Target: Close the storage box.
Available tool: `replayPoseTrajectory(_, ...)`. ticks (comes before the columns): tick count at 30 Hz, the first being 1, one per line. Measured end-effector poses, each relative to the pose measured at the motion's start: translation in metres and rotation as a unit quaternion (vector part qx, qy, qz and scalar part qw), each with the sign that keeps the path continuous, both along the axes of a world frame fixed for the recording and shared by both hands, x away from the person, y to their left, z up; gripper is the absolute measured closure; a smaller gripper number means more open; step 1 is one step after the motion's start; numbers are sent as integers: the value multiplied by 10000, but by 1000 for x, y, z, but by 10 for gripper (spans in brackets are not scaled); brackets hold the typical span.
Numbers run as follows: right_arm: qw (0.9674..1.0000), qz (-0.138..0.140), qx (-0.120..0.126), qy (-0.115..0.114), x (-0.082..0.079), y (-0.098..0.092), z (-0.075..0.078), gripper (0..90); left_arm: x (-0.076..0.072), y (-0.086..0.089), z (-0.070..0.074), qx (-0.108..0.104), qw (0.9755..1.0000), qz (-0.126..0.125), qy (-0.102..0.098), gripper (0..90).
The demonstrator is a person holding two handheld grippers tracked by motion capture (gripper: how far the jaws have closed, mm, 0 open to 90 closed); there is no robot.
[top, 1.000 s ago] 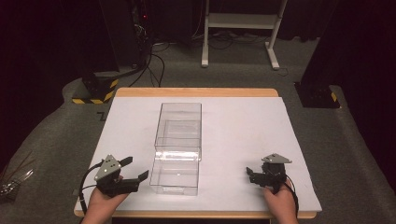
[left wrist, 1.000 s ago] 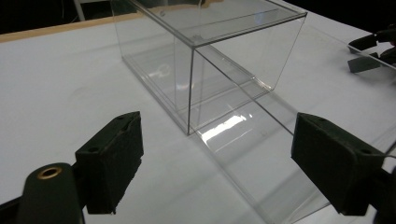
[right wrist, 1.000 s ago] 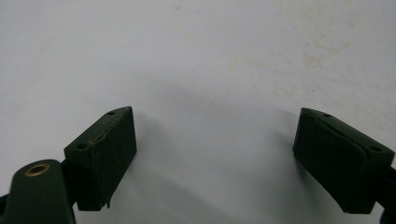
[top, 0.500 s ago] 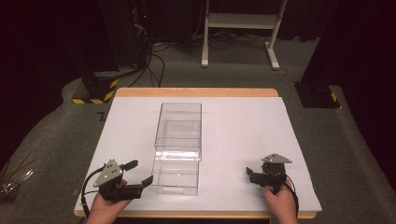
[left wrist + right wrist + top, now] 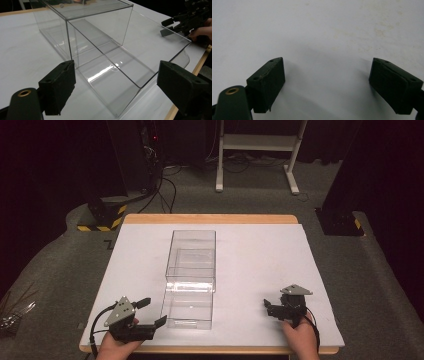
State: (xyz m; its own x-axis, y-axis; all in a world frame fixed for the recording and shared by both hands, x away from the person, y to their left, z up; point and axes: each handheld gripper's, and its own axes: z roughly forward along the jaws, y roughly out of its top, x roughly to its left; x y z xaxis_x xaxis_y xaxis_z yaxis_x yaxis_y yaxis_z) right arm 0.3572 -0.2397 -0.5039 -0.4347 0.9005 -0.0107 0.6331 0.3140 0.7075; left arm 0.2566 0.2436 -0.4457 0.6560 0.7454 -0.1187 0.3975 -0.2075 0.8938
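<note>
A clear plastic box (image 5: 192,252) stands lengthwise in the middle of the white table (image 5: 260,255). Its clear drawer (image 5: 189,307) is pulled out toward the front edge. My left gripper (image 5: 154,311) sits at the front left, open, its jaws pointing right at the drawer's near left corner. In the left gripper view the drawer (image 5: 117,75) and box (image 5: 100,22) lie just past the spread jaws of the left gripper (image 5: 117,85). My right gripper (image 5: 270,309) rests at the front right, apart from the box. In its own view the right gripper (image 5: 327,82) is open over the bare table (image 5: 312,30).
The table's wooden front edge (image 5: 215,350) runs just behind both hands. On the floor beyond the table stand a white frame (image 5: 255,150), a black unit on a yellow-and-black striped base (image 5: 107,212) and another dark base (image 5: 340,222). Cables (image 5: 165,185) trail there.
My left gripper has drawn slightly back toward the front edge and turned its jaws rightward to the drawer. The right gripper and the box have not moved.
</note>
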Motion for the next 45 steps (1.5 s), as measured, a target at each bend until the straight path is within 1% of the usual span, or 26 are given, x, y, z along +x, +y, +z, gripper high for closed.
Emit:
replayPoseTrajectory(1,10000,-8,6,6,0,0,0,135,1,-1,-3,-24,10000,-47,57,157)
replayPoseTrajectory(2,10000,0,0,0,0,0,0,135,1,-1,-4,-9,10000,-60,73,155)
replayPoseTrajectory(3,10000,-7,5,5,0,0,0,135,1,-1,-5,33,10000,-50,66,154)
replayPoseTrajectory(6,10000,-5,4,3,0,0,0,135,1,-2,-7,70,10000,-5,65,155)
replayPoseTrajectory(12,10000,-4,3,2,0,0,0,135,3,-2,-13,68,9998,-101,163,154)
replayPoseTrajectory(13,10000,2,-1,-2,0,0,0,135,3,-4,-15,98,9996,-156,205,153)
replayPoseTrajectory(15,10000,3,-1,-3,0,0,0,135,3,-6,-18,183,9994,-184,232,156)
replayPoseTrajectory(16,10000,3,-1,-3,0,0,0,135,3,-6,-18,183,9994,-184,232,156)
replayPoseTrajectory(17,10000,3,-1,-3,0,0,0,135,4,-9,-20,189,9991,-222,293,156)
replayPoseTrajectory(20,10000,2,-1,-3,0,0,0,135,4,-11,-22,242,9988,-277,313,156)
replayPoseTrajectory(21,10000,4,-2,-4,0,0,0,136,4,-13,-25,272,9985,-319,352,156)
replayPoseTrajectory(24,10000,1,-1,-2,0,0,0,135,5,-15,-27,345,9981,-355,375,157)
replayPoseTrajectory(26,10000,2,-2,-2,0,0,0,136,5,-17,-30,348,9976,-388,466,162)
replayPoseTrajectory(27,10000,3,-3,-3,0,0,0,136,6,-18,-31,377,9972,-436,480,167)
replayPoseTrajectory(31,10000,2,-2,-4,0,0,0,136,5,-20,-34,397,9970,-441,491,181)
replayPoseTrajectory(33,10000,6,-8,-5,0,0,0,136,5,-20,-34,397,9974,-389,450,205)
replayPoseTrajectory(38,10000,6,-7,-5,0,0,0,136,4,-21,-34,390,9979,-343,397,246)
replayPoseTrajectory(41,10000,3,-2,-4,0,0,0,136,4,-22,-34,405,9981,-310,331,265)
replayPoseTrajectory(43,10000,6,-7,-4,0,0,0,136,4,-24,-34,404,9981,-341,329,276)
replayPoseTrajectory(45,10000,7,-8,-4,0,0,0,136,3,-25,-34,460,9980,-333,290,288)
